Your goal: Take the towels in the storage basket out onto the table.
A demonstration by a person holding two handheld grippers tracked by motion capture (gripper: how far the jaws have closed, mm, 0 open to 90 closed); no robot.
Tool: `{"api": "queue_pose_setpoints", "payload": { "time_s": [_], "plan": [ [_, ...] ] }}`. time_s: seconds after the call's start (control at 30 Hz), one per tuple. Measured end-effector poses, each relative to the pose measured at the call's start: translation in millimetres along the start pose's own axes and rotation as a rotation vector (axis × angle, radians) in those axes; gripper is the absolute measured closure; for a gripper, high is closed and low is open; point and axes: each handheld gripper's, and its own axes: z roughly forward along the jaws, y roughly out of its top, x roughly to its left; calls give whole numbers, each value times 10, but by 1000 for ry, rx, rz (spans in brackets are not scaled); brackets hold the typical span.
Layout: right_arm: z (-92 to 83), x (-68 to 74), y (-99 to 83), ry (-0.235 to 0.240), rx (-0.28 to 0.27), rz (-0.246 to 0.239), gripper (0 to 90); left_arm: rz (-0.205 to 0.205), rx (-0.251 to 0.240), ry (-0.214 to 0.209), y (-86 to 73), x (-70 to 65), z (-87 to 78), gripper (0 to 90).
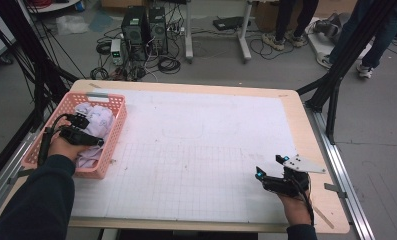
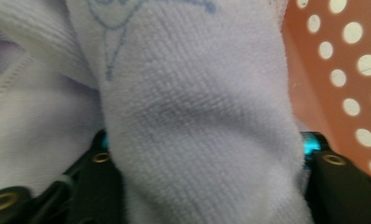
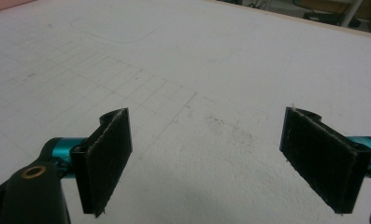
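Left gripper is clamping onto a pale lilac towel inside the pink basket, over at the table's nine o'clock edge.

In the left gripper view a thick fold of the towel is bulging between the two black jaws, both pads pressing into the cloth; the fold's long axis is running from six o'clock up to twelve, along the jaws' own line, with blue stitching near the top. The rest of the towel is lying bunched, so its overall direction is hard to tell. The left forearm is coming in from seven o'clock, the gripper pointing toward two o'clock and dipping into the basket. The right gripper is resting at the table's five o'clock, pointing toward ten, its jaws standing wide with nothing between them, over the gridded white sheet.
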Motion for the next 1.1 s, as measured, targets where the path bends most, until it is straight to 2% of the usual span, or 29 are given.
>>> {"api": "queue_pose_setpoints", "payload": {
  "time_s": [0.03,0.07,0.13,0.17,0.3,0.33,0.37,0.4,0.43,0.47,0.5,0.53,0.6,0.63,0.67,0.7,0.77,0.8,0.87,0.9,0.93,0.97,1.0,1.1],
  "plan": [
    [-4,-2,1,-2,-2,-1,156,0,0,0,0,0,0,511],
    [-11,-5,3,-4,-3,1,156,-38,-9,-6,2,17,-22,518],
    [-21,-12,0,-8,-7,3,156,-65,-33,-10,-2,39,-61,535],
    [-21,-22,-2,-10,-9,1,157,-65,-33,-10,-2,39,-61,542],
    [-21,-30,-7,-13,-6,9,156,-142,-165,-29,-19,109,-202,550],
    [-23,-29,-7,-12,-5,10,157,-153,-194,-31,-27,120,-235,549],
    [-25,-28,-6,-12,-6,10,157,-153,-194,-31,-27,120,-235,549],
    [-27,-29,-5,-10,-6,10,157,-165,-247,-39,-47,138,-299,550],
    [-28,-28,-5,-11,-6,13,157,-168,-273,-36,-58,143,-337,550],
    [-28,-29,-5,-10,-7,13,157,-168,-273,-36,-58,143,-337,550],
    [-27,-29,-6,-10,-7,14,157,-181,-329,-39,-85,157,-411,551],
    [-27,-30,-7,-11,-6,13,157,-191,-359,-45,-101,166,-447,551],
    [-27,-28,-6,-11,-8,16,157,-193,-411,-42,-130,171,-521,552],
    [-28,-28,-5,-11,-9,17,157,-193,-411,-42,-130,171,-521,552],
    [-28,-26,-4,-12,-10,17,157,-188,-433,-40,-143,173,-558,552],
    [-26,-23,-3,-10,-8,17,157,-172,-479,-43,-163,167,-622,551],
    [-21,-23,-2,-12,-9,9,157,-163,-497,-40,-171,160,-652,551],
    [-19,-18,-1,-9,-10,13,157,-157,-529,-45,-181,149,-704,550],
    [-20,-17,-2,-8,-7,14,157,-154,-548,-44,-186,142,-729,550],
    [-19,-22,-1,-10,-11,11,157,-149,-579,-41,-191,129,-777,550],
    [-20,-22,-2,-10,-12,13,157,-149,-579,-41,-191,129,-777,550],
    [-22,-21,-2,-9,-13,14,157,-145,-607,-49,-190,116,-827,550],
    [-23,-21,-1,-9,-11,14,157,-145,-607,-49,-190,116,-827,550],
    [-20,-23,-2,-11,-12,11,157,-117,-660,-72,-166,49,-935,549]
  ]
}}
